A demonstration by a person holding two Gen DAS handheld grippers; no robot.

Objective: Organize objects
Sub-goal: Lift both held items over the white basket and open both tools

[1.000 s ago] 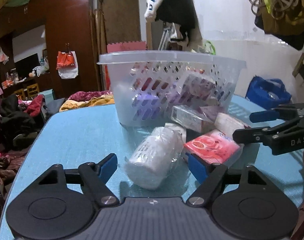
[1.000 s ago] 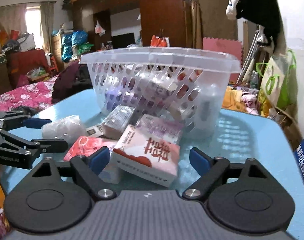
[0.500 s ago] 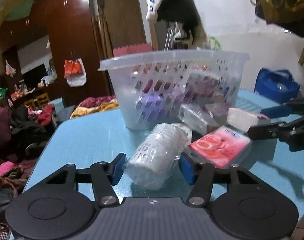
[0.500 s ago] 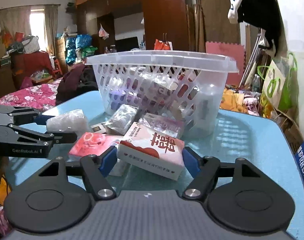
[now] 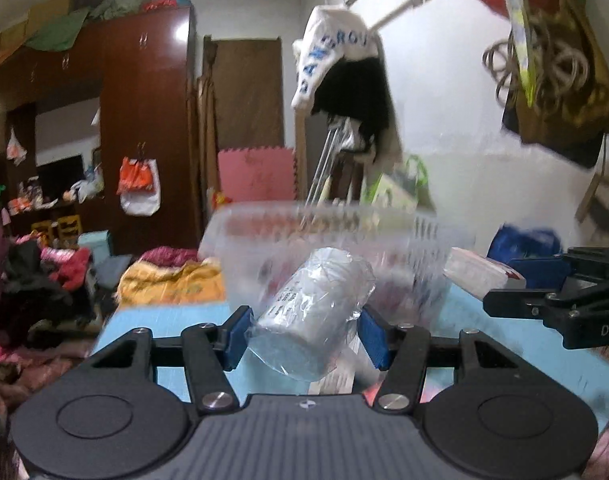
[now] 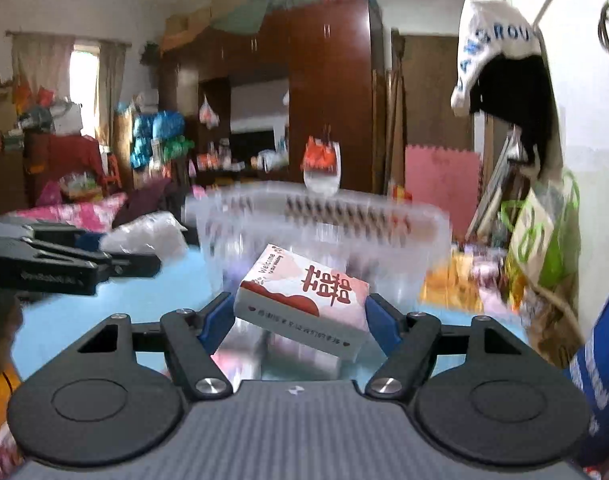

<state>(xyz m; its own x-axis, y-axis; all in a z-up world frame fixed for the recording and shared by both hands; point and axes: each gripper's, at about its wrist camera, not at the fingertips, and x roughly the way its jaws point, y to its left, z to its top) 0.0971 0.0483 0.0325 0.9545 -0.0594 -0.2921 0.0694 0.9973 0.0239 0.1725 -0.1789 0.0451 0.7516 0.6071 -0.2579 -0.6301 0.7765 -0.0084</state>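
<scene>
My left gripper (image 5: 304,334) is shut on a white bottle wrapped in clear plastic (image 5: 312,312), held above the blue table (image 5: 164,320). My right gripper (image 6: 298,318) is shut on a white and red box with a red double-happiness sign (image 6: 304,296), also lifted off the table. Straight ahead stands the clear perforated basket (image 5: 336,224), blurred, holding several packets. In the left wrist view the right gripper (image 5: 544,284) with its box (image 5: 480,272) shows at the right. The left gripper (image 6: 116,254) with its bottle (image 6: 148,236) shows at the left in the right wrist view.
Loose packets (image 6: 300,354) lie on the table under the raised box. A dark wooden wardrobe (image 5: 144,128), piles of clothes (image 5: 36,276) and a pink foam mat (image 5: 256,172) fill the room behind. A blue bag (image 5: 524,244) sits past the table's right side.
Both grippers closed on their objects, the left on the wrapped bottle, the right on the box, and then lifted them off the table. The basket now sits lower in both views.
</scene>
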